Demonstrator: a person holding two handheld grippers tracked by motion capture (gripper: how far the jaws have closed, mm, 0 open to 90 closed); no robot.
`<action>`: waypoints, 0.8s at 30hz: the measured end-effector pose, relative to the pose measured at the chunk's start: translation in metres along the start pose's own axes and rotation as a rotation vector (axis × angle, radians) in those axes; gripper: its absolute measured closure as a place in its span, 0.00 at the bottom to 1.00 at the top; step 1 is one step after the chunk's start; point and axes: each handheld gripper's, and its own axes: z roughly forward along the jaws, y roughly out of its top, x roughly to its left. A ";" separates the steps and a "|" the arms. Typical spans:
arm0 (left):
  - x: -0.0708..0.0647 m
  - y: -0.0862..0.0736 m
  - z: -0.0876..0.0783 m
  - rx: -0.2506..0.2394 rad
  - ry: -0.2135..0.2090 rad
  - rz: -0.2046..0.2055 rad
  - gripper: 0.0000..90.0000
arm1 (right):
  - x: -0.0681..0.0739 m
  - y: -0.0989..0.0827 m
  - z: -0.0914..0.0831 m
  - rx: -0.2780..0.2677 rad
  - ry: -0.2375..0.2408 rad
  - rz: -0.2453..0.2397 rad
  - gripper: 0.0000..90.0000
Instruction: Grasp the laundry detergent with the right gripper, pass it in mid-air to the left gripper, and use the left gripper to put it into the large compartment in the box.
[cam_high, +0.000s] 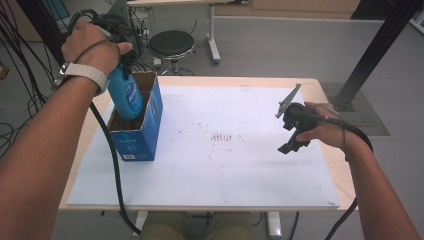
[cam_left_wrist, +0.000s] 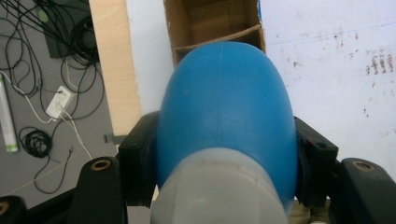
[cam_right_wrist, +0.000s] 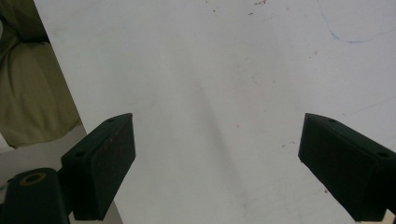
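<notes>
white sheeting covers most of the wooden worktop (cam_high: 320, 87), with a faint patch of reddish specks near its middle, and a grey floor with a round black stool (cam_high: 171, 44) and tangled cables lies beyond the far edge.

the left gripper (cam_high: 122, 62) is clamped on a blue bottle (cam_high: 125, 95), its two black jaws pressing the bottle's shoulder from either side, as the left gripper view shows, where the blue bottle (cam_left_wrist: 226, 112) bulges up between them with its pale grey neck nearest the camera. the bottle hangs below this gripper, bottom end down, with its lower part inside the open top of a blue cardboard box (cam_high: 142, 125). in the left gripper view the blue cardboard box (cam_left_wrist: 212, 25) sits straight ahead of the bottle's base, brown inside, with a cardboard divider across it. whether the bottle's base touches the box floor cannot be told. a black cable trails from this gripper down over the near edge of the worktop.

the right gripper (cam_high: 291, 145) is held above the white sheet, well apart from the box and bottle, with a grey three-cornered plate standing on top of it. its jaws stand wide apart with nothing between them; in the right gripper view the right gripper (cam_right_wrist: 217, 163) looks down on bare white sheet, and olive fabric (cam_right_wrist: 32, 98) shows past the sheet's edge beside its left jaw.
</notes>
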 end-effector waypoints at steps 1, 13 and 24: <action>0.000 0.000 0.002 -0.003 0.001 0.001 0.42 | 0.000 0.000 0.000 0.002 -0.001 0.002 0.12; -0.001 0.000 0.032 0.008 -0.002 0.018 0.42 | 0.000 -0.002 0.008 0.001 0.007 0.009 0.12; -0.002 -0.001 0.054 0.015 -0.002 0.029 0.42 | 0.000 -0.001 0.014 0.004 0.016 0.011 0.12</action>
